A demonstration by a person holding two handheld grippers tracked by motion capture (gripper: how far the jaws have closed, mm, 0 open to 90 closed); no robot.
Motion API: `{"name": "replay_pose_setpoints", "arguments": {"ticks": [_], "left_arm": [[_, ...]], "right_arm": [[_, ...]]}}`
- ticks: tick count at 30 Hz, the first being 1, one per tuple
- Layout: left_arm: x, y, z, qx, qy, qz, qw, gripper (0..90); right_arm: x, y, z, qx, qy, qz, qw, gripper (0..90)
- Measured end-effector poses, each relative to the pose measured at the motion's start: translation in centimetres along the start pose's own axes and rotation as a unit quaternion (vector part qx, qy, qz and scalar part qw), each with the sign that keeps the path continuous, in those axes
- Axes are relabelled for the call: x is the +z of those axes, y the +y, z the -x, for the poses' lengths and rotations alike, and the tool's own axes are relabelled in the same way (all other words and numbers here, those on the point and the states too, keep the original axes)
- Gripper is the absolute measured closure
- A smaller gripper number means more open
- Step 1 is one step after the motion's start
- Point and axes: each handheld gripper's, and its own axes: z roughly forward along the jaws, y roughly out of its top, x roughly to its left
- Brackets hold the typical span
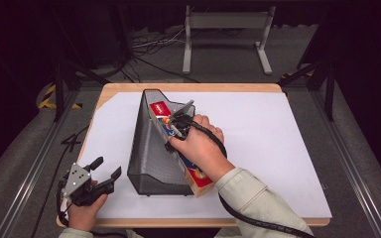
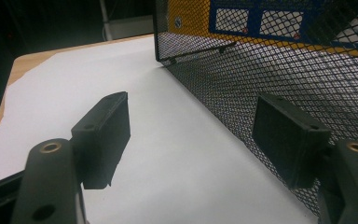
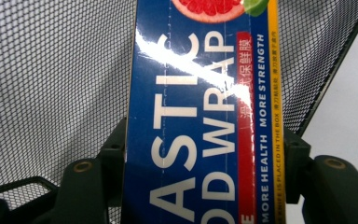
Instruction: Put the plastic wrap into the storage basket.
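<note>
A long plastic wrap box [image 1: 198, 176], blue with red ends, lies slanted in the right side of a black mesh file holder [image 1: 151, 153] on the white mat. My right gripper [image 1: 177, 125] is shut on the box near its middle; in the right gripper view both jaws press the box [image 3: 205, 130] from either side, with mesh [image 3: 51, 93] behind it. My left gripper [image 1: 105, 167] is open near the mat's front left corner, beside the holder. In the left gripper view its jaws stand wide apart over the mat, and the holder's mesh wall [image 2: 261, 70] rises just beyond the right jaw.
The white mat [image 1: 268, 144] covers a wooden table [image 1: 188, 88]. The mat's right half and far left strip are bare. Behind the table stand a grey metal frame [image 1: 225, 34] and loose cables on the floor.
</note>
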Motion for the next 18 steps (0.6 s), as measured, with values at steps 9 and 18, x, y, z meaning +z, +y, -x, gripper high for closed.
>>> {"name": "replay_pose_setpoints", "arguments": {"ticks": [9,18], "left_arm": [[0.0,0.0,0.0,-0.001,0.000,0.002,1.0000,28.5],[0.0,0.0,0.0,-0.001,0.000,0.001,1.0000,28.5]], "right_arm": [[1.2,0.4,-0.1,-0.003,-0.005,-0.029,0.9996,39.2],[1.8,0.7,0.2,-0.002,-0.011,-0.039,0.9992,38.9]]}}
